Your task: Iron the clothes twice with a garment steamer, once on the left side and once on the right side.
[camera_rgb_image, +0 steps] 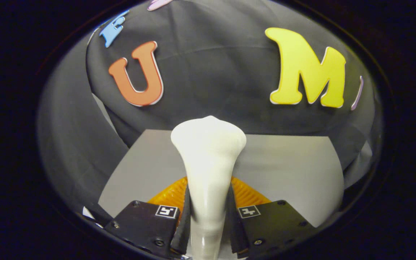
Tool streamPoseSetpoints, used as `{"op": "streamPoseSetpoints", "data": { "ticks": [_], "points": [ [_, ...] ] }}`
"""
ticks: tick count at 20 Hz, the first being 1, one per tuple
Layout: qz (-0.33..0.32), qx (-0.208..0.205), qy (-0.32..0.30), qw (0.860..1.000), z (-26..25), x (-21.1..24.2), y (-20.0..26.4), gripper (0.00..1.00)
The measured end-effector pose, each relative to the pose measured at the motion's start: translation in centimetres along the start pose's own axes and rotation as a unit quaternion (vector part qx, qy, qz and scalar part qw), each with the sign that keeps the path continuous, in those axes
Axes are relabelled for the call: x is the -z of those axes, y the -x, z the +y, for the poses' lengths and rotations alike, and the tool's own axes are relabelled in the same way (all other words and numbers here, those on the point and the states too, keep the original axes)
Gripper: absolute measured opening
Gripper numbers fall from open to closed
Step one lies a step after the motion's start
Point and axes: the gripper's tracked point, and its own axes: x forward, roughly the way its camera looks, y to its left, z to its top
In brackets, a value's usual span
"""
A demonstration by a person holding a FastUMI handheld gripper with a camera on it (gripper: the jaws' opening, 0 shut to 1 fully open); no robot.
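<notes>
Steamer (208, 159) clamped at neck between fingers (185, 220), head pointed forward above counter (294, 169) for controlled passes; clothes unseen.

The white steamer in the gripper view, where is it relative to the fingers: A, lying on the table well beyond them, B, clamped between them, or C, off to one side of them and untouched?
B: the white garment steamer rises from between the fingers, which press on its narrow handle from both sides, above the grey table.
</notes>
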Motion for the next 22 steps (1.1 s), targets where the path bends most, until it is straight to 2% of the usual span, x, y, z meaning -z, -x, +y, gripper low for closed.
{"op": "streamPoseSetpoints", "data": {
  "ticks": [7,12,19,22],
  "points": [
    [-0.076,-0.044,-0.021,0.996,0.0,2.8,11.2,0.46],
    [-0.15,-0.055,-0.021,0.987,-1.0,4.7,20.3,0.45],
    [-0.238,-0.034,-0.013,0.97,-4.7,8.8,35.5,0.45],
    [-0.268,-0.002,-0.011,0.963,-7.6,10.0,40.8,0.45]
  ]
}}
